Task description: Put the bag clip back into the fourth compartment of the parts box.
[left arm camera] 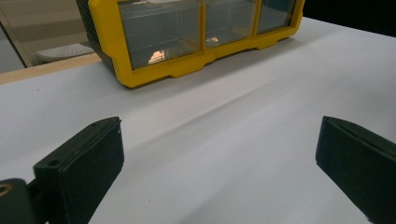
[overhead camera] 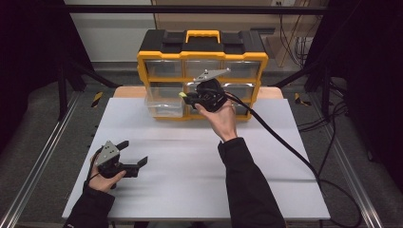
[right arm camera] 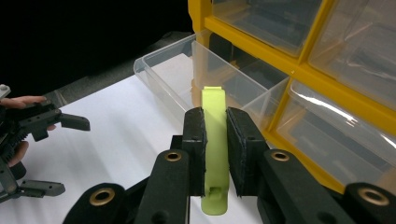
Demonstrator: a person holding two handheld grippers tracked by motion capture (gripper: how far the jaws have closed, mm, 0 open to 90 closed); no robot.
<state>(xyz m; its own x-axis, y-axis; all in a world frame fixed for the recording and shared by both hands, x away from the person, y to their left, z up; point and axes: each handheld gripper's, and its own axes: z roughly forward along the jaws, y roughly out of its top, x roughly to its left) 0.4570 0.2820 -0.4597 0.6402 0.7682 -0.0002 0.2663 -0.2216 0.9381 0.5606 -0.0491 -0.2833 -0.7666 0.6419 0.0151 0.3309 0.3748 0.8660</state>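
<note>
My right gripper fingers clamp a lime-green clip beside the open drawer; my left gripper fingers stand wide over the worktop.

free: white table front | blocked: yellow organizer; pulled-out drawer

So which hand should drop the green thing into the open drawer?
The right. The right gripper already pinches the green clip, right beside the pulled-out clear drawer of the yellow organizer. The left gripper rests open on the white table, far from the drawer.
</note>
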